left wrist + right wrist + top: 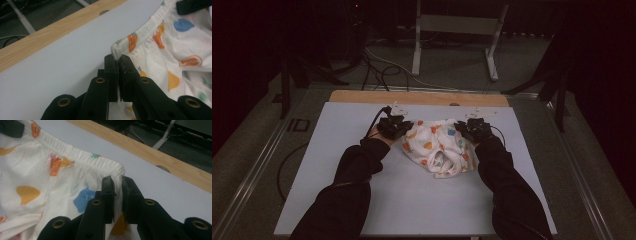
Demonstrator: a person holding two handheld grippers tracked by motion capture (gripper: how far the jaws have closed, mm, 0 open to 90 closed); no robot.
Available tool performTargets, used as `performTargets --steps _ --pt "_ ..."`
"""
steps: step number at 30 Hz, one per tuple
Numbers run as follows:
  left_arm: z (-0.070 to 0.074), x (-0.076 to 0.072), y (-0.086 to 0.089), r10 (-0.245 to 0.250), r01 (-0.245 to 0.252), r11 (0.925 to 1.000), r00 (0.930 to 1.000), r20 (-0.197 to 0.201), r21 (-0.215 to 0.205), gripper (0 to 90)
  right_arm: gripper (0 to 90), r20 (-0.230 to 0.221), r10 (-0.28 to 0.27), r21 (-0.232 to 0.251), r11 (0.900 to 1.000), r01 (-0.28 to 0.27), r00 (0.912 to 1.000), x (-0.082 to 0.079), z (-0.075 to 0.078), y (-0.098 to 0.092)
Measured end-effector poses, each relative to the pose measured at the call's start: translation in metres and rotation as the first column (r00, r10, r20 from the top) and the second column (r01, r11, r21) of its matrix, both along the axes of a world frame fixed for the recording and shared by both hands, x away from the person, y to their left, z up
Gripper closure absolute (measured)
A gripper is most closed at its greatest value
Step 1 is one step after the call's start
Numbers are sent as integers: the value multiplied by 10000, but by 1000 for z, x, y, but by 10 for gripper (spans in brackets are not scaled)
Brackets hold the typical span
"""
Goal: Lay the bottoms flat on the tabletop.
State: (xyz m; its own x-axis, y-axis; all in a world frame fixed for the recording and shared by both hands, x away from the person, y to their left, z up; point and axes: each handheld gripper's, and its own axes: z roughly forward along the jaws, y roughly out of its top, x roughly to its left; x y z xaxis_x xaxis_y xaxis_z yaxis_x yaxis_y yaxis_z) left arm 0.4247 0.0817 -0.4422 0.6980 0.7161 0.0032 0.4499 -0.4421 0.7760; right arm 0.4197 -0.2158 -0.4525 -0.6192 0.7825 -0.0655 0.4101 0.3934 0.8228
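Patterned shorts [439,148] lie near the far middle of the white counter [362,200], waistband toward the wooden edge [362,96]. The left tool [396,126] is clamped on the left corner of the elastic waistband [140,32], its jaws nearly together with a fold of cloth between them. The right tool [471,128] pinches the right corner likewise, jaws a little wider, with fabric filling the gap. The legs trail toward the person, rumpled and partly folded under. Step in hand, by judgement: the garment is gripped at both waist corners for spreading or laying flat. The next move would call for drawing the two corners apart evenly, keeping both pinches firm so the elastic does not slip, then letting the legs settle smooth.
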Motion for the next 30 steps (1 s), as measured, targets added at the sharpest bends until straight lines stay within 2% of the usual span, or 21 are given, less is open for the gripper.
performTargets --steps 3,6,14,16,17,19,21,25,27,28,30 --pt "-6 12 -2 199 -199 9998 9998 -40 -56 866 813 -31 -236 -217 9995 235 9997 10 -5 3" --pt "-11 23 -3 438 -441 9989 9989 -191 -154 865 813 -187 -376 -175 9992 373 9991 20 -10 4" --pt "-26 43 -11 760 -754 9970 9960 -461 145 860 807 -588 -826 -455 9958 800 9948 38 -22 7" --pt "-30 45 -14 768 -756 9968 9957 -511 253 840 759 -700 -951 -409 9949 924 9930 40 -23 7" --pt "-31 47 -14 836 -826 9964 9948 -580 205 774 676 -663 -1059 -392 9939 1034 9922 40 -24 6" --pt "-32 47 -14 1032 -1017 9945 9926 -647 253 512 521 -746 -1087 -279 9939 1068 9913 41 -25 5" --pt "-31 45 -13 949 -950 9955 9932 -679 13 400 423 -780 -1183 -166 9929 1174 9899 40 -24 2" --pt "-28 40 -10 770 -784 9969 9930 -898 -113 243 248 -959 -986 412 9938 1029 9905 36 -20 0" --pt "-27 38 -8 525 -545 9984 9938 -982 -175 147 161 -1099 -562 711 9954 643 9924 33 -19 -1" --pt "-27 36 -8 440 -458 9988 9942 -983 -159 141 134 -1202 -313 851 9955 417 9923 32 -18 -1" --pt "-26 32 -7 289 -307 9994 9950 -952 -167 93 133 -1175 -159 768 9967 251 9929 28 -17 1"
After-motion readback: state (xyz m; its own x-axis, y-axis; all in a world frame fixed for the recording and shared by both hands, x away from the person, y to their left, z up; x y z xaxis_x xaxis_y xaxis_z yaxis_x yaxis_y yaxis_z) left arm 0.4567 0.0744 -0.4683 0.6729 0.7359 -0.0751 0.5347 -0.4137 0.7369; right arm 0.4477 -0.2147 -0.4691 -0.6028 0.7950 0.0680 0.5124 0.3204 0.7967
